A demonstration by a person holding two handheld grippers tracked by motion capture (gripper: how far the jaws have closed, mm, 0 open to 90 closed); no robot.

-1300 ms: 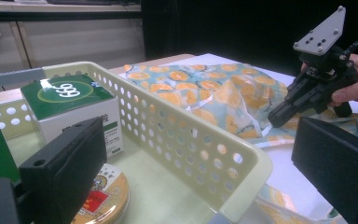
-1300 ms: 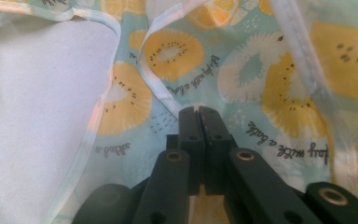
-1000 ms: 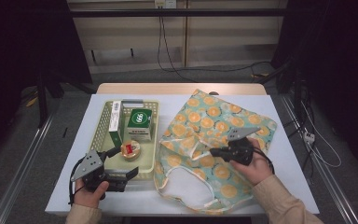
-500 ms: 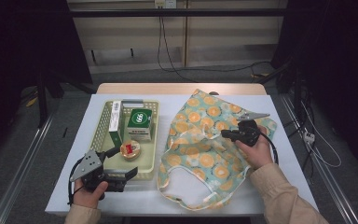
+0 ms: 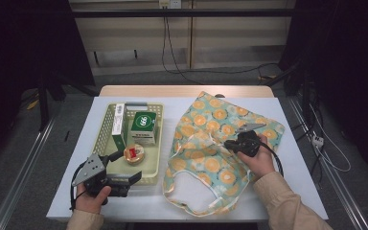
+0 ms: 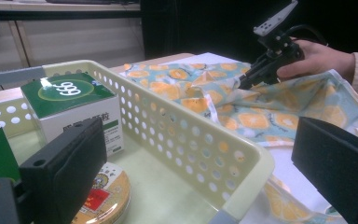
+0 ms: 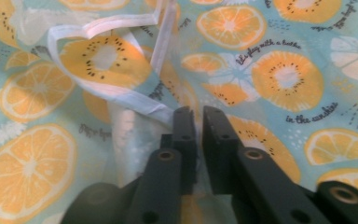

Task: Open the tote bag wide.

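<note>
Gripping the bag's rim to open it.
Pinching the bag [image 5: 220,148] with right gripper [image 7: 199,122]; holding left gripper [image 5: 133,165], jaws apart, beside basket [image 5: 154,143]. Next: lifting fabric.

right gripper [image 5: 228,143] lifted bag [image 5: 206,143], moved left

The bag [image 5: 220,143] is thin cloth, matt and softly creased, printed with orange slices, its edges bound in smooth white tape. The right gripper [image 7: 196,122] has matt black plastic jaws with small metal screws — a fold of the cloth sits pinched between them. The basket [image 6: 205,154] is pale yellow plastic, perforated, with a slight sheen. In it, a box [image 6: 74,107] of glossy printed card and a round tin [image 6: 103,193] with a shiny lid. The tabletop [image 5: 297,158] looks smooth, matt white.
</note>
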